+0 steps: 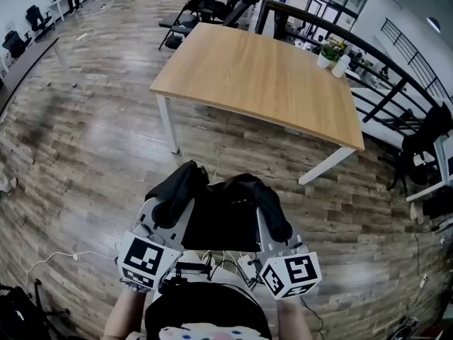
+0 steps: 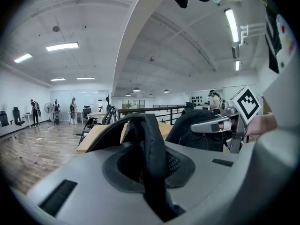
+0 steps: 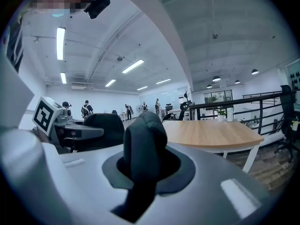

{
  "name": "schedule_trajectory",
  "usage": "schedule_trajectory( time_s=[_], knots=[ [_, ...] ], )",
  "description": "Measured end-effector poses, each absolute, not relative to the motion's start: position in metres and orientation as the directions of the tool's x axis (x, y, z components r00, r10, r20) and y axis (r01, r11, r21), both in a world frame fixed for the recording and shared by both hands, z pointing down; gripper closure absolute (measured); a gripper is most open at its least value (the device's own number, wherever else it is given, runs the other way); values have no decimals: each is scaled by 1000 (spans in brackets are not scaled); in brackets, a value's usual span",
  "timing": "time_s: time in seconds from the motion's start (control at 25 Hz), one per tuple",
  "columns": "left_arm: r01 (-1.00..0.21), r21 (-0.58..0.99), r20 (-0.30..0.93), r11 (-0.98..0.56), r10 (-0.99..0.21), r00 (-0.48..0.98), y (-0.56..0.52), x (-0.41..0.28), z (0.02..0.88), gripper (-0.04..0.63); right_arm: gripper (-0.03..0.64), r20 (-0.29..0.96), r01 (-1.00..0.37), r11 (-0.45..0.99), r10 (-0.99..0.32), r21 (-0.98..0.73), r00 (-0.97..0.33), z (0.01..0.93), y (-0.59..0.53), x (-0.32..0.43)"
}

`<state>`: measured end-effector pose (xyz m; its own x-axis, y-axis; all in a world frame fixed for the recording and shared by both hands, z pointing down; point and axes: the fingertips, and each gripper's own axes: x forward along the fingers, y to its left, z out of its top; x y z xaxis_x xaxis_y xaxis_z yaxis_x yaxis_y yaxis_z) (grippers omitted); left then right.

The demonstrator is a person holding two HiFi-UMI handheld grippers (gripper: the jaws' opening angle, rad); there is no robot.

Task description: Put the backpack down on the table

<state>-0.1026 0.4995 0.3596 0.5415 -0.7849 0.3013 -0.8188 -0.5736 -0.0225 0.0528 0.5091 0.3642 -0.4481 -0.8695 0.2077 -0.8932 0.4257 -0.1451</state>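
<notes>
While I look down from the head view, the black backpack (image 1: 225,218) hangs in front of me between the two claws, over the wood floor (image 1: 85,154) and well apart from the desk (image 1: 262,83). Entry, left claw (image 1: 161,211): closed on one shoulder strap (image 2: 151,144), the padded band pinched between its jaws. Entry, right claw (image 1: 274,227): closed on the other strap (image 3: 143,142) in the same way. Only print I can make out: black-and-white square markers on each cube (image 1: 146,258). A potted plant (image 1: 328,52) sits at the desk's far corner, too small to show any label.
</notes>
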Motion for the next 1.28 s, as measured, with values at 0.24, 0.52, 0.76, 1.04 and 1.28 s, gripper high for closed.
schedule_trajectory(
  time_s=[0.24,0.52,0.76,1.04,1.28],
  knots=[
    [-823,-27,283,-567,-794,538,506,-93,355,548,558,200,-889,437,-867,-134,-456,360,512,61],
    [-821,-21,282,-570,-791,543,500,-87,358,548,558,200,-893,424,-872,-148,-447,365,508,66],
    [-796,-10,287,-606,-764,578,483,-73,365,548,558,208,-910,391,-887,-138,-413,368,492,80],
    [-770,-5,283,-638,-740,610,434,-72,371,548,558,198,-925,350,-906,-150,-374,372,448,82],
    [-757,31,261,-652,-726,636,376,-79,364,548,558,210,-929,336,-908,-152,-363,370,398,70]
  ],
)
